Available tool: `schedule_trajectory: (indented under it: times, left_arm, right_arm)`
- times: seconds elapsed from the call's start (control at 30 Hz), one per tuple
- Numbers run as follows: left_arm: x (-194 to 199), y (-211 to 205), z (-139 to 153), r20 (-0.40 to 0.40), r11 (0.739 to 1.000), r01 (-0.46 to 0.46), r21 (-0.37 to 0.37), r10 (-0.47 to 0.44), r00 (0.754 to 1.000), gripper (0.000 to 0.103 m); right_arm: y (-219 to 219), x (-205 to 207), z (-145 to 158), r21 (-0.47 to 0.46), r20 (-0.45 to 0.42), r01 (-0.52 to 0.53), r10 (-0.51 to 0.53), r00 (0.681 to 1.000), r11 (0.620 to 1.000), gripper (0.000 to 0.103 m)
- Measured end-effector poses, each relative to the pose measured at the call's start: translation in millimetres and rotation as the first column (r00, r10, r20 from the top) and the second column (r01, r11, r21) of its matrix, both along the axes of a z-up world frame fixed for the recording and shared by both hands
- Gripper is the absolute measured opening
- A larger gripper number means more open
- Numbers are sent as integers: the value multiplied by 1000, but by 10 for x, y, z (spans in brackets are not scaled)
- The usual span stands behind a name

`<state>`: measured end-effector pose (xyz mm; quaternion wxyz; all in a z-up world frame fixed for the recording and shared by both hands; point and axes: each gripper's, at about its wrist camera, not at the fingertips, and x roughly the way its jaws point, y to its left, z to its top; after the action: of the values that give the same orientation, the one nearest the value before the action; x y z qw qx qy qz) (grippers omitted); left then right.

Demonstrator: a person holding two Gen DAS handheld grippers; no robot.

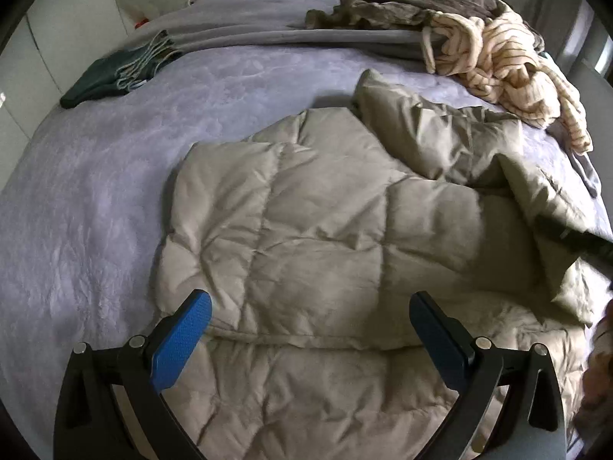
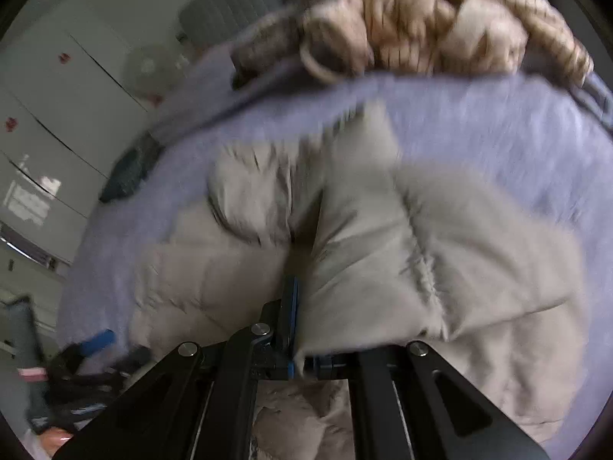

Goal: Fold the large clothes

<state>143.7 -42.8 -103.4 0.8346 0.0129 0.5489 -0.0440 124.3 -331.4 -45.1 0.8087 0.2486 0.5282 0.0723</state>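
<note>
left wrist view: dim, soft daylight, sharp focus; shadow falls across the right half of the quilted coat [image 1: 306, 230]; right wrist view: heavy motion blur throughout, striped garment [image 2: 440, 30] smeared; both views: strong fisheye curvature, dark vignette at corners; no glare.

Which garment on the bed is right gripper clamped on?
The beige quilted puffer jacket, pinched in the right gripper; striped and dark green garments lie apart.
</note>
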Motion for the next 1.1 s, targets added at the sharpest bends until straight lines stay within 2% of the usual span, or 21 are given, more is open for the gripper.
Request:
schedule_trajectory:
  times: [0.13, 0.27, 0.37, 0.43, 0.47, 0.53, 0.6, 0.67, 0.7, 0.73, 0.77, 0.8, 0.9, 1.0, 1.03, 1.1]
  left_arm:
    - [15, 5, -101, -7, 1000, -2, -11, 2, 1000, 103]
    - [79, -117, -195, -25, 999, 3, -42, -4, 1000, 103]
    - [134, -206, -199, -25, 997, 18, -75, -20, 999, 103]
    - [161, -221, -180, -18, 995, 24, -97, -26, 999, 103]
    - [204, -217, -171, -14, 994, 25, -111, -27, 1000, 103]
    - [262, -187, -158, -12, 992, 16, -126, -18, 1000, 103]
    - [327, -137, -158, -17, 988, 6, -153, -9, 1000, 103]
    - [353, -83, -150, -17, 986, 5, -168, -8, 1000, 103]
    - [354, -59, -148, -16, 984, 8, -179, -12, 1000, 103]
    - [356, -31, -150, -18, 981, 12, -196, -16, 1000, 103]
    - [361, -4, -158, -22, 977, 13, -214, -18, 1000, 103]
    - [370, 54, -169, -29, 970, 5, -242, -12, 1000, 103]
    - [392, 233, -189, -53, 935, -34, -352, 16, 998, 103]
    - [415, 416, -215, -84, 879, -71, -472, 35, 996, 103]
    - [425, 470, -222, -94, 858, -79, -508, 36, 995, 103]
    - [437, 517, -231, -105, 835, -84, -544, 32, 994, 103]
  right_arm:
    - [106, 16, -369, 1, -83, 20, -20, 996, 1000, 6]
    - [86, -27, -484, 31, -116, 38, -34, 993, 999, 9]
    - [-10, -79, -412, 102, -150, 55, -40, 988, 993, 31]
    - [-130, -199, -260, 142, -120, 90, -73, 990, 986, 63]
    - [-225, -293, -159, 146, -87, 124, -112, 990, 981, 67]
    - [-419, -398, -73, 153, -52, 204, -198, 979, 967, 67]
    - [-663, -460, -65, 188, -65, 304, -297, 953, 934, 67]
    - [-849, -475, -133, 223, -91, 377, -366, 926, 899, 67]
    - [-952, -462, -186, 254, -111, 421, -406, 907, 871, 59]
    - [-1001, -448, -214, 276, -121, 444, -428, 896, 852, 29]
    - [-1028, -417, -231, 283, -132, 464, -445, 885, 839, 10]
    - [-1029, -396, -226, 275, -130, 470, -452, 883, 839, 6]
    - [-834, -222, -83, 254, -58, 380, -378, 924, 890, 6]
    - [-394, -74, 178, 200, 45, 191, -204, 978, 961, 6]
    - [-249, -27, 232, 179, 66, 140, -154, 986, 974, 6]
    - [97, 52, 312, 124, 94, 33, -45, 995, 992, 6]
